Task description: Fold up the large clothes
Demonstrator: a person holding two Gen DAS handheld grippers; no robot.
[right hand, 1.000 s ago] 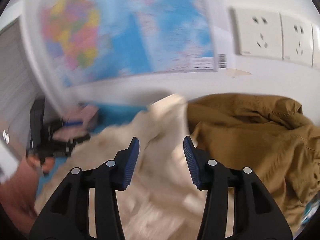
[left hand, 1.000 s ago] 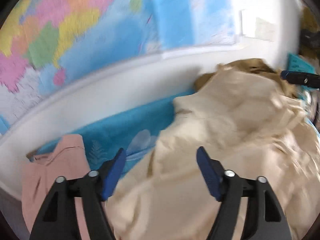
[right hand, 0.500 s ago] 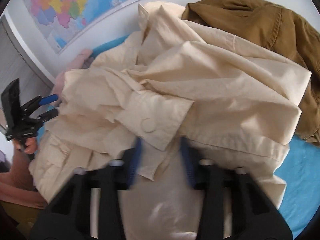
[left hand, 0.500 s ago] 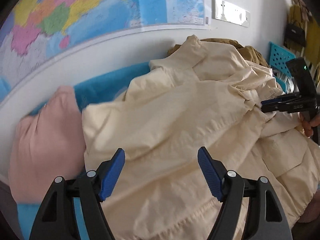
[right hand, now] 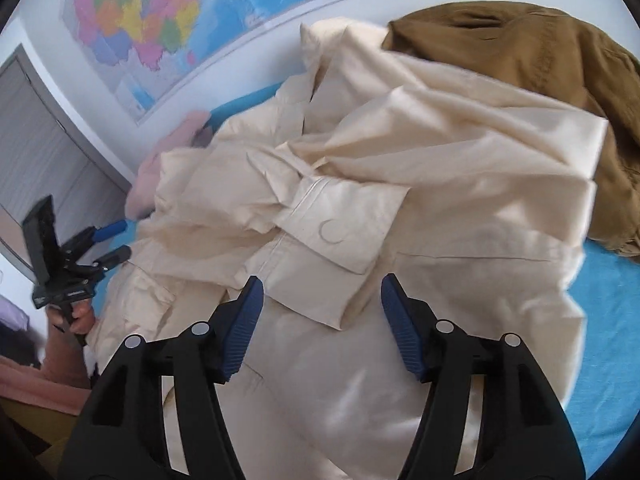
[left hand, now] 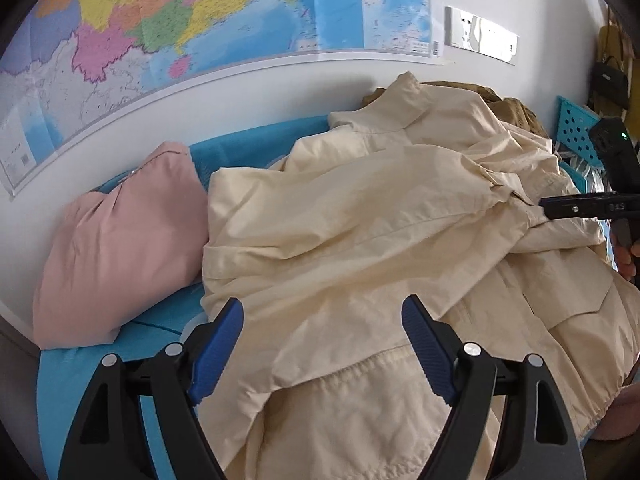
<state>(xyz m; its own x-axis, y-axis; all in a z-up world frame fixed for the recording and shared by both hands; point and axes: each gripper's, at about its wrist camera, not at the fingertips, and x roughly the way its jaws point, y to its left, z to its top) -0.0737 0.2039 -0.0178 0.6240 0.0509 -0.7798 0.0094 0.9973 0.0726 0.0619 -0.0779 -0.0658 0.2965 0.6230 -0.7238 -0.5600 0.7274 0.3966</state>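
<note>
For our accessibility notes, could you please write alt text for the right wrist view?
A rumpled cream cotton jacket covers a blue bedsheet, with the open right gripper above its buttoned cuff. A brown jacket lies behind, a wall map above.

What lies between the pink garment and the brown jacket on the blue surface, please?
The cream jacket fills the stretch between the pink garment and the brown jacket, overlapping the brown one's edge. The right wrist view shows this best.

Cream jacket (left hand: 360, 240), pink garment (left hand: 116, 248), brown garment (right hand: 520, 48), blue bedsheet (right hand: 608, 340).
</note>
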